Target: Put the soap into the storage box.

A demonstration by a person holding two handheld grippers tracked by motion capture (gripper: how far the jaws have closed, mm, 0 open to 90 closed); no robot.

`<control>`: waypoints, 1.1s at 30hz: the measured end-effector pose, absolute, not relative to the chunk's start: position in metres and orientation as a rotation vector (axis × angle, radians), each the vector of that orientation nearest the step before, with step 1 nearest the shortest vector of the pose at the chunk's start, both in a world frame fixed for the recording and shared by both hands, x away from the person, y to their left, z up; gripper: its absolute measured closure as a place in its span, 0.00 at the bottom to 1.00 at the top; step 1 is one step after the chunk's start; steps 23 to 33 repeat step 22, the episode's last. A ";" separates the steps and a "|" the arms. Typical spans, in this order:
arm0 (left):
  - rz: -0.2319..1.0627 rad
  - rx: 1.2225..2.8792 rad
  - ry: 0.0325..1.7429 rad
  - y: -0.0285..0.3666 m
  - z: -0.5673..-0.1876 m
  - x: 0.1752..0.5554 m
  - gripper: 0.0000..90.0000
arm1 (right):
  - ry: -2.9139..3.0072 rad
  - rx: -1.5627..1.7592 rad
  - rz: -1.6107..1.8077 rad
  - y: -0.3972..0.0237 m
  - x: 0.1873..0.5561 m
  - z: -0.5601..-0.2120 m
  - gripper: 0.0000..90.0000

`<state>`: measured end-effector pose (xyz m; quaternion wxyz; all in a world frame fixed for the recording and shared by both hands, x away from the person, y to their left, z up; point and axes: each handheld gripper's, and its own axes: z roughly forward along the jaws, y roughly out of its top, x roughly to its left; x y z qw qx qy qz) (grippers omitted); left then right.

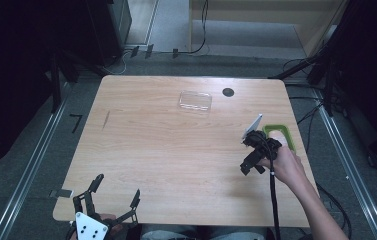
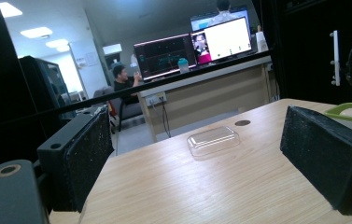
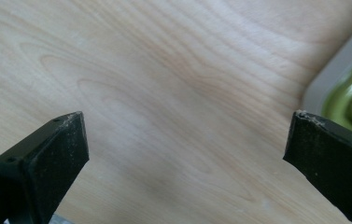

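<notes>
High view: the right gripper, jaws spread and empty, hovers over the desk just beside the green-rimmed tray, which lies to its right, long axis running away from the person. The left gripper, also spread, waits far off.

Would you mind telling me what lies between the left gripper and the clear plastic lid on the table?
Nothing: in the high view, only bare wooden table separates the left gripper from the clear plastic lid.
</notes>
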<state>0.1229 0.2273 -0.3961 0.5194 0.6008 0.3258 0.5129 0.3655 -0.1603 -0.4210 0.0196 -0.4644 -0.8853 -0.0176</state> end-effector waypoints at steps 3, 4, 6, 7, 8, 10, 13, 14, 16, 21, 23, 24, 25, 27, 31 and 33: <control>1.229 1.441 0.781 0.227 -0.396 0.123 0.11 | -2.755 -1.408 -0.029 -0.156 0.359 -0.426 0.00; 1.230 1.442 0.780 0.227 -0.396 0.123 0.11 | -2.755 -1.396 -0.027 -0.154 0.357 -0.427 0.00; 1.229 1.441 0.779 0.227 -0.396 0.123 0.11 | -2.759 -1.381 -0.010 -0.151 0.352 -0.430 0.00; 1.228 1.439 0.780 0.227 -0.396 0.123 0.11 | -2.765 -1.370 -0.001 -0.150 0.350 -0.431 0.00; 1.228 1.438 0.781 0.227 -0.396 0.123 0.11 | -2.763 -1.361 0.008 -0.149 0.348 -0.433 0.00; 1.228 1.440 0.779 0.227 -0.396 0.123 0.11 | -2.764 -1.340 0.020 -0.147 0.343 -0.436 0.00; 1.227 1.439 0.779 0.227 -0.396 0.123 0.11 | -2.768 -1.313 0.043 -0.146 0.338 -0.442 0.00; 1.227 1.439 0.779 0.227 -0.396 0.123 0.11 | -2.768 -1.309 0.044 -0.146 0.336 -0.444 0.00; 1.228 1.437 0.782 0.228 -0.396 0.123 0.11 | -2.768 -1.291 0.060 -0.144 0.333 -0.447 0.00; 1.227 1.437 0.781 0.227 -0.396 0.125 0.11 | -2.777 -1.250 0.079 -0.142 0.328 -0.452 0.00; 1.226 1.437 0.781 0.227 -0.396 0.125 0.11 | -2.778 -1.245 0.094 -0.141 0.327 -0.452 0.00; 1.226 1.437 0.781 0.227 -0.396 0.125 0.11 | -2.778 -1.245 0.094 -0.141 0.327 -0.452 0.00; 1.226 1.437 0.781 0.227 -0.396 0.125 0.11 | -2.778 -1.245 0.094 -0.141 0.327 -0.452 0.00; 1.226 1.437 0.781 0.227 -0.396 0.125 0.11 | -2.778 -1.245 0.094 -0.141 0.327 -0.452 0.00; 1.226 1.437 0.781 0.227 -0.396 0.125 0.11 | -2.778 -1.245 0.094 -0.141 0.327 -0.452 0.00; 1.226 1.437 0.781 0.227 -0.396 0.125 0.11 | -2.778 -1.245 0.094 -0.141 0.327 -0.452 0.00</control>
